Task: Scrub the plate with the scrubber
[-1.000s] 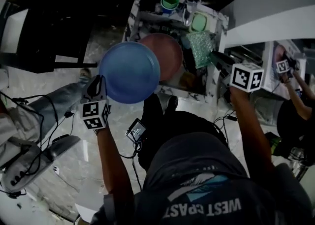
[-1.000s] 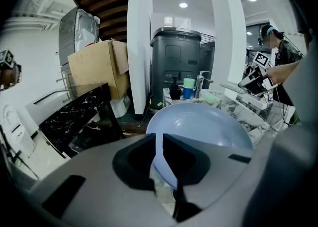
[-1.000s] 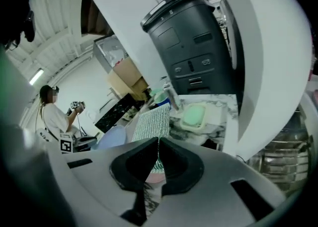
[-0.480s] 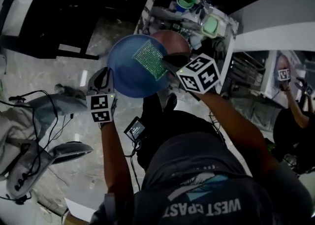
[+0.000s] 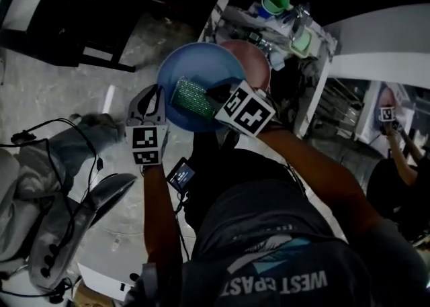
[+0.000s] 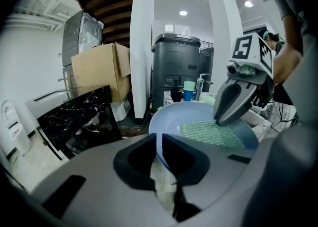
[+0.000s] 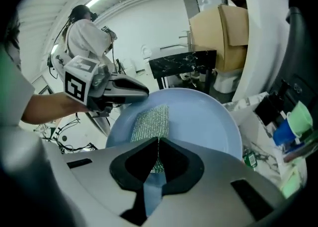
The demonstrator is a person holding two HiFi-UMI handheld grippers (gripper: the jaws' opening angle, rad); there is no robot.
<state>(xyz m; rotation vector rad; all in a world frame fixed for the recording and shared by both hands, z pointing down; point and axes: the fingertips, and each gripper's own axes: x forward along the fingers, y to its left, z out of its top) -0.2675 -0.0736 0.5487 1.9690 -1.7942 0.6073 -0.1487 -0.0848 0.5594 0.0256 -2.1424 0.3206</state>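
While the left gripper [image 6: 160, 147] has its two dark pads pressed together on the thin near rim of the blue plate [image 5: 201, 67], the plate itself hangs in the air in front of the person, tilted, with nothing under it. From the left gripper view only the upper part of the plate shows; its near edge disappears behind the gripper's grey body. The right gripper [image 7: 158, 157] is clamped on the near end of the green scrubber [image 7: 150, 120], whose mesh lies flat against the plate's inner face, running from the plate's near rim up towards its middle. In the head view that grip is covered by the gripper's own marker cube, so just the far strip of scrubber shows on the plate's lower half, beside the left gripper's jaws. A pink plate [image 5: 261, 62] lies behind the blue one on a marble-patterned stand [image 5: 316, 74], and the blue plate cuts off most of it. A green cup [image 5: 276, 1] stands at the stand's far edge; the other small items round it are too dim to name. Another person [image 5: 396, 164] is cut off by the right edge of the head view.
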